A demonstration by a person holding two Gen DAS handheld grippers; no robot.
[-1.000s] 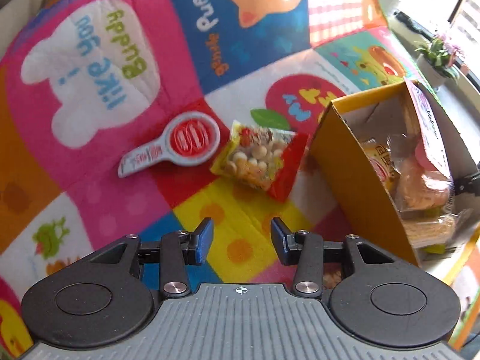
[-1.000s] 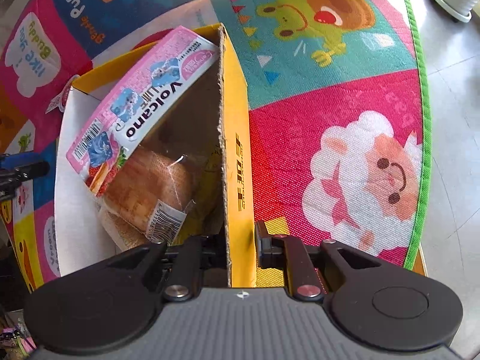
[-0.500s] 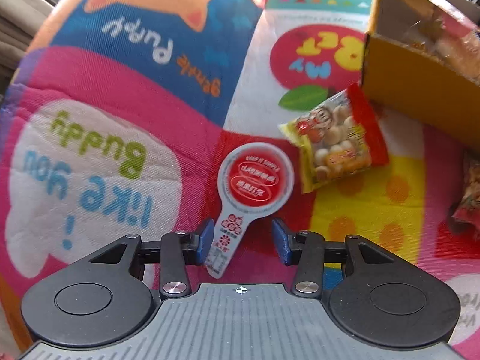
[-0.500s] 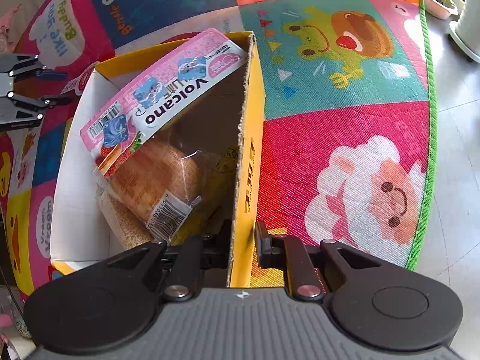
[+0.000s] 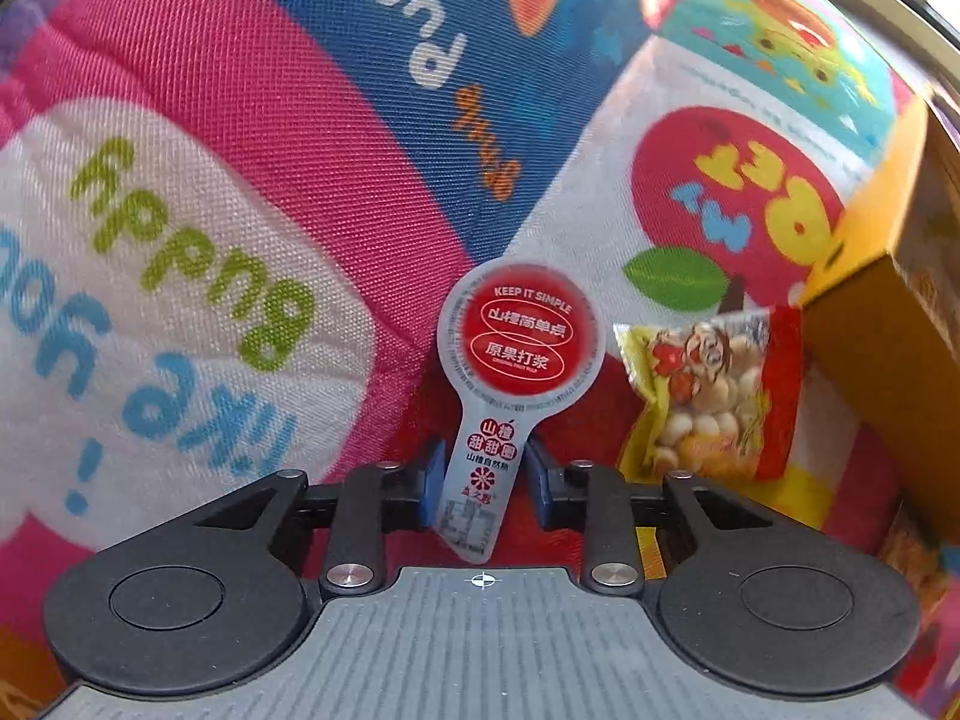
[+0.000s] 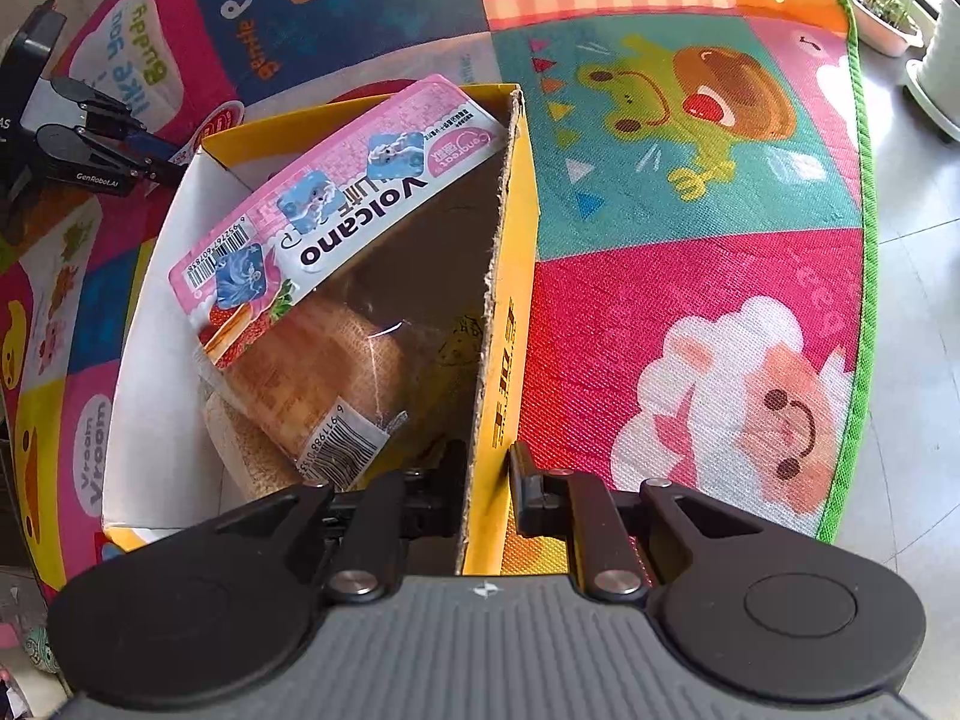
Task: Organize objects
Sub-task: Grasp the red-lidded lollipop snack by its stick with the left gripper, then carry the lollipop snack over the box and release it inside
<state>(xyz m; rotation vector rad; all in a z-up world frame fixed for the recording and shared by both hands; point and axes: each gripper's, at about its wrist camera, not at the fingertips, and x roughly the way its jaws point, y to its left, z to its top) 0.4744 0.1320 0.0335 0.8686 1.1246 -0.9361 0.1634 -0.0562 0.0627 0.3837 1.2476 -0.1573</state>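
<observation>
Paddle-shaped snack (image 5: 480,468) (lying free before) now clamped by left gripper (image 5: 483,480); right gripper (image 6: 487,492) still pinches box wall (image 6: 498,360)

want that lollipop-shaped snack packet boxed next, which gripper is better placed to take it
Left. The left gripper, jaws just closing, already straddles the stem of the lollipop-shaped packet. The right gripper is shut on the yellow box wall, steadying it.

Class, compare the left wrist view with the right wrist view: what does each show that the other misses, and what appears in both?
Left wrist only: the paddle-shaped snack pack between the left gripper pads, which have just been closing, and the peanut packet.
Right wrist only: the Volcano cake pack inside the box, and the right gripper clamping its wall.
Both: the yellow box and the play mat.
</observation>
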